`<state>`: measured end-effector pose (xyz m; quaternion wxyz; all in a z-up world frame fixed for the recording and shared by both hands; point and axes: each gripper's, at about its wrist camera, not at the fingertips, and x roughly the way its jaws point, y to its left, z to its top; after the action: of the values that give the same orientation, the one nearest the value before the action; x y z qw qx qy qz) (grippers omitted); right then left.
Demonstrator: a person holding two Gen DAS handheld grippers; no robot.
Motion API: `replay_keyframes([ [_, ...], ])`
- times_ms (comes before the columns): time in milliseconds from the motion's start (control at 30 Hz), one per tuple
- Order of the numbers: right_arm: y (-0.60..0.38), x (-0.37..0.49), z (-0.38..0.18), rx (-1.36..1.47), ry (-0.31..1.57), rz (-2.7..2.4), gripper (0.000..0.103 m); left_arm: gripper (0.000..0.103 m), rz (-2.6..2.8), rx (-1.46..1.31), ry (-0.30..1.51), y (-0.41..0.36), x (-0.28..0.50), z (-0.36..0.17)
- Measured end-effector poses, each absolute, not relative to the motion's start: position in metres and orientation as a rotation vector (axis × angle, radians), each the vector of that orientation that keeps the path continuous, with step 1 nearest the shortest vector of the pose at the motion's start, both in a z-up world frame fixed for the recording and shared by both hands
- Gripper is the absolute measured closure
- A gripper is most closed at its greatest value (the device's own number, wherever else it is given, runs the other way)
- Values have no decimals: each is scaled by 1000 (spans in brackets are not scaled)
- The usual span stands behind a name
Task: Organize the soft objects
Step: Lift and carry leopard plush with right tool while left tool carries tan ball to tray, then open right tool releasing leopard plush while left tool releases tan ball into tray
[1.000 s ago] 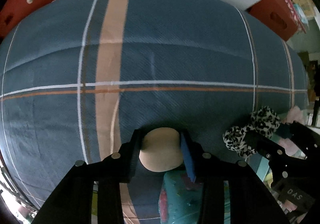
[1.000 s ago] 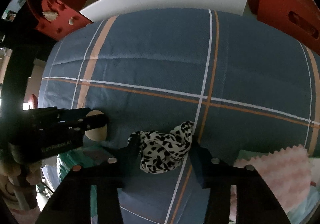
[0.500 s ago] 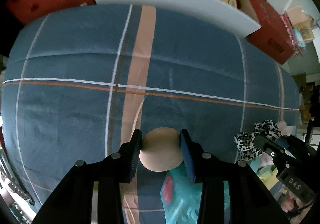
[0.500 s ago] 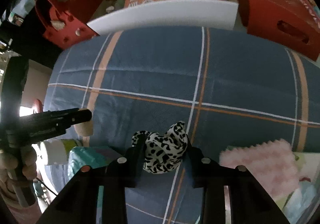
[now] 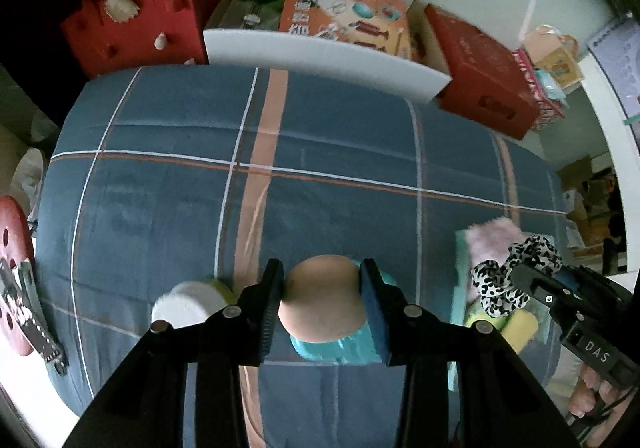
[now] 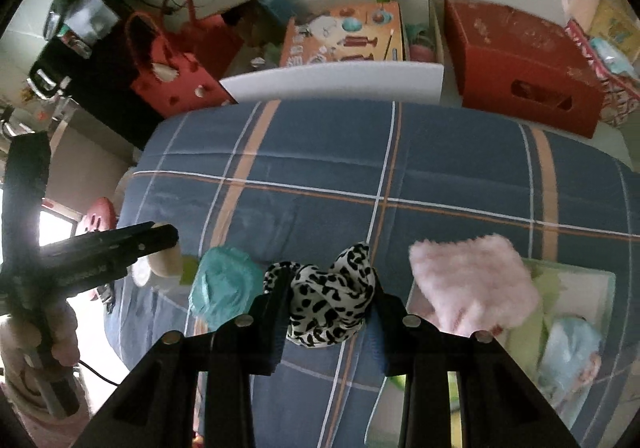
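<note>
My left gripper [image 5: 322, 282] is shut on a round beige sponge puff [image 5: 322, 308], held above the blue plaid cloth [image 5: 160, 208]. My right gripper [image 6: 330, 290] is shut on a black-and-white leopard scrunchie [image 6: 332, 306], also lifted off the cloth. In the left wrist view the right gripper [image 5: 520, 278] shows at the right with the scrunchie [image 5: 500, 284]. The right wrist view has the left gripper [image 6: 170, 248] at the left, and part of the puff [image 6: 168, 266] shows under its finger. A pink fluffy cloth [image 6: 472, 284] lies at the near right.
A teal packet [image 6: 224, 284] and a white-lidded container [image 5: 188, 304] lie near the cloth's front edge. A pale green box [image 6: 580, 288] with soft items sits at the right. A white foam board [image 5: 320, 56], red boxes [image 6: 520, 64] and a red felt bag [image 5: 132, 28] stand behind.
Both grippers have risen with the puff and the scrunchie, so more of the cloth and the room behind shows. The right jaws closed tighter on the scrunchie.
</note>
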<state>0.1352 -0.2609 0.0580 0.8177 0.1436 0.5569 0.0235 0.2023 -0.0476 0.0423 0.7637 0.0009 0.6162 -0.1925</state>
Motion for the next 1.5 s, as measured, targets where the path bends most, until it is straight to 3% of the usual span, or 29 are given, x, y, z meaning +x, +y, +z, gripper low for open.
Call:
replay_keyframes([
  [467, -253, 25, 122, 242, 1097, 50, 67, 62, -500, 33, 1235, -75, 103, 92],
  [767, -261, -41, 127, 177, 1078, -2, 67, 62, -561, 89, 1183, -119, 52, 105],
  [1200, -306, -72, 91, 200, 1112, -79, 67, 62, -636, 165, 1208, -187, 19, 64],
  [1500, -347, -62, 8, 287, 1230, -179, 67, 62, -662, 211, 1277, -224, 18, -7],
])
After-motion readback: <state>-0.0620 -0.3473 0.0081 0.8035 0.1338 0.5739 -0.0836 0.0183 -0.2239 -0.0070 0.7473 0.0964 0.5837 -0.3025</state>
